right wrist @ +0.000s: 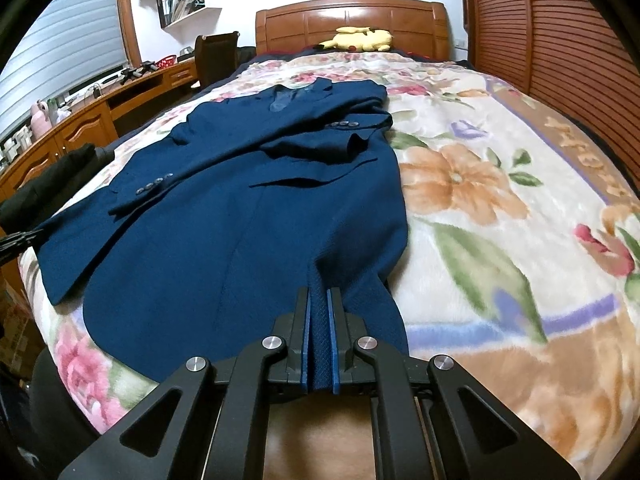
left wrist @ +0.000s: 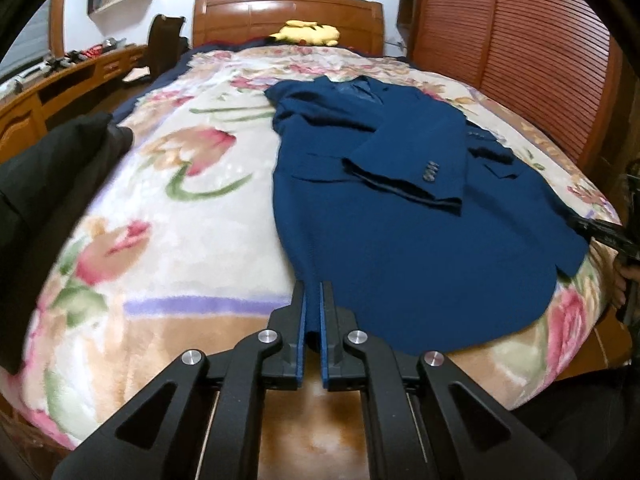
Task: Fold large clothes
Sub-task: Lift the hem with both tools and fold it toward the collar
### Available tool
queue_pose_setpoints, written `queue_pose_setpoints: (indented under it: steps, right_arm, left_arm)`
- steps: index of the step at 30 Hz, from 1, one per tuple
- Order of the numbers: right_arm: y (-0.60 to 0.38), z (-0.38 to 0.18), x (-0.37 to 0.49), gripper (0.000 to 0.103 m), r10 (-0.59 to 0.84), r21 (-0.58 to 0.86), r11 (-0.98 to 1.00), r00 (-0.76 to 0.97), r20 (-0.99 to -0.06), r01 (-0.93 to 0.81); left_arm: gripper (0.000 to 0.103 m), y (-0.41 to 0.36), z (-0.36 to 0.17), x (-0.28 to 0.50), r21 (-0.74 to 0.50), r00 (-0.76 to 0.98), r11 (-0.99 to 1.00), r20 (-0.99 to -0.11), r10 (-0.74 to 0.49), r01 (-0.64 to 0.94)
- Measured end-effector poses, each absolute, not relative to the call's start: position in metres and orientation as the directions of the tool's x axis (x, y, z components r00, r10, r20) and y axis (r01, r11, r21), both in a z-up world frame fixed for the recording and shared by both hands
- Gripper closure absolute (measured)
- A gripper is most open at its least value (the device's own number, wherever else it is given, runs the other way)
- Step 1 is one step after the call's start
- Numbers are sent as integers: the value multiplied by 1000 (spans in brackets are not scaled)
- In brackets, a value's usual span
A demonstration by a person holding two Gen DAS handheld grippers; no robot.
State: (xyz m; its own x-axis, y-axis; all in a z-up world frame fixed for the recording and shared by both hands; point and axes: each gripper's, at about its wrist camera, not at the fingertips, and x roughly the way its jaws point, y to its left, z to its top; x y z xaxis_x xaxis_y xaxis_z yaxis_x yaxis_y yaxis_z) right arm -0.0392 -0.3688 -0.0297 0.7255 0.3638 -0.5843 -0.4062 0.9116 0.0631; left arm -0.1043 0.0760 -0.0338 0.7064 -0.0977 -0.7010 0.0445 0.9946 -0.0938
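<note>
Blue suit jacket (left wrist: 400,248) lies flat on the floral blanket (left wrist: 180,216) of the bed, collar toward the wooden headboard (left wrist: 288,16), sleeves folded across the front. Left tool (left wrist: 313,292) at lower centre of its frame – jaws pressed together, pinching the jacket's hem at its left corner. Right tool (right wrist: 319,296) at lower centre of its frame, pinching the hem at the jacket's right corner, fabric bunched between the blue pads. Yellow plush toy (right wrist: 362,40) by the headboard. Black garment (left wrist: 48,160) at left edge.
</note>
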Motion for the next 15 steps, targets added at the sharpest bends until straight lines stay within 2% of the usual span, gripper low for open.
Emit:
queue_pose_setpoints:
  steps: [7,15]
  right_arm:
    - [-371,6,-60,99,403,59,900,774,-488,-432]
    - [-385,47,-81,100,411,53,900,801,-435,-433]
  left_arm:
    - [99,67,9,-135,-105,794,991,-594,-130,84]
    - [99,45,77,-166,-100,866,981,-462,-192,164]
